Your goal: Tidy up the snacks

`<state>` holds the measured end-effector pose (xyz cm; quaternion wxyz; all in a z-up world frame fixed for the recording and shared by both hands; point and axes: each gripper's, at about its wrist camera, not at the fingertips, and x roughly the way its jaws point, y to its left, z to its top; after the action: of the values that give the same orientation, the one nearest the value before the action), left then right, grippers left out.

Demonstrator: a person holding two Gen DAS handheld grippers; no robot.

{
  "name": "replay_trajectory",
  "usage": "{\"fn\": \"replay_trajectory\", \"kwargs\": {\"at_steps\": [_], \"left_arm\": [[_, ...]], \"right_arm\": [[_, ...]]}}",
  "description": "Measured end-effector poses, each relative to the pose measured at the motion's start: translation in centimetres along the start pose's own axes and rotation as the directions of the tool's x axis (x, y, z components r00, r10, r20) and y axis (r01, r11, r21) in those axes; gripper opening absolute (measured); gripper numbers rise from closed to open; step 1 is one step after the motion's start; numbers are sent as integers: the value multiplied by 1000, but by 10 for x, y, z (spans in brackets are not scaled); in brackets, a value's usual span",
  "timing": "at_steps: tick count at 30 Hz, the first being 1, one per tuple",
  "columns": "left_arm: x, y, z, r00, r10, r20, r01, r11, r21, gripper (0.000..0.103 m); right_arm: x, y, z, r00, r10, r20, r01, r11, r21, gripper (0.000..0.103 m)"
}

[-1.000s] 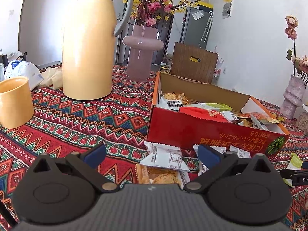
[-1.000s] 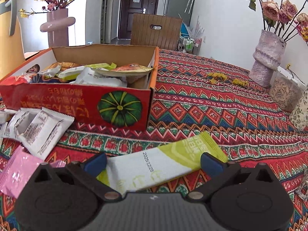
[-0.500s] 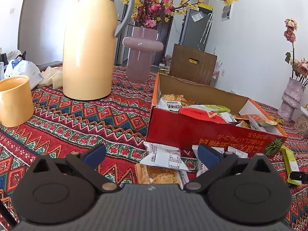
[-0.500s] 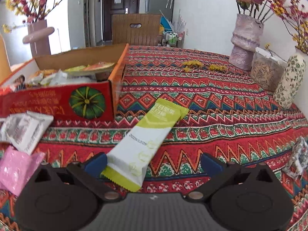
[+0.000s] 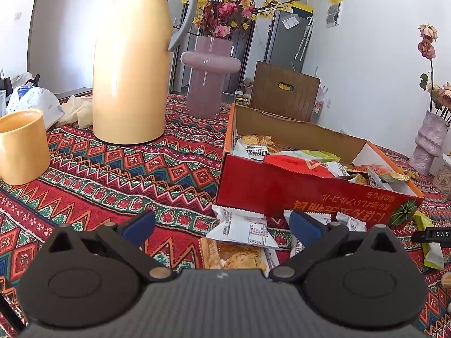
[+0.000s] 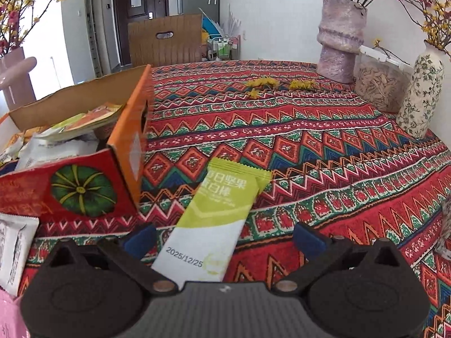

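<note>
Hovering low, the right gripper [image 6: 224,238] and left gripper [image 5: 222,225] gape wide; lower-centre green snack bar [image 6: 217,214] reads "2025/12/25".

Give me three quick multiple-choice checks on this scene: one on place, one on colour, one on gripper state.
1. Where is the green-and-white snack bar wrapper?
A. inside the box
B. flat on the patterned tablecloth, beside the red cardboard snack box
C. under the cup

2. What colour is the tall thermos jug body?
A. pale yellow
B. blue
C. black

3. How is the right gripper?
A. shut on the wrapper
B. out of view
C. open

Answers: 1 B, it lies outside the box wall; 2 A, with a grey lid; 3 C, fingers spread either side of the wrapper.
</note>
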<state>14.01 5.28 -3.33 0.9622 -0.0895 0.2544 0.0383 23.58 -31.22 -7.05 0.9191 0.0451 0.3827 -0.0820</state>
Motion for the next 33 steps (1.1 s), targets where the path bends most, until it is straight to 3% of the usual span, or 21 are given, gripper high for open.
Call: {"fn": "replay_trajectory", "kwargs": {"at_steps": [16,19,22,24,33], "left_arm": [[-3,3,0,1000,-21,13,22,1000,-12,103],[-3,2,0,1000,-22,13,22,1000,-12,103],[-3,3,0,1000,-21,13,21,1000,-12,103],[-3,3,0,1000,-20,13,20,1000,-12,103],[-2,2,-1,1000,-9,12,9,1000,-9,103]], "right_arm": [[-5,-1,-6,1000,17,15,-17,1000,-6,103],[-13,2,-11,999,25,29,-25,1000,-11,90],[-23,6,-16,998,49,49,-48,998,-27,65],[-28,8,-19,996,57,65,-54,998,-34,38],[-45,12,-31,975,151,161,-155,988,10,37]]}}
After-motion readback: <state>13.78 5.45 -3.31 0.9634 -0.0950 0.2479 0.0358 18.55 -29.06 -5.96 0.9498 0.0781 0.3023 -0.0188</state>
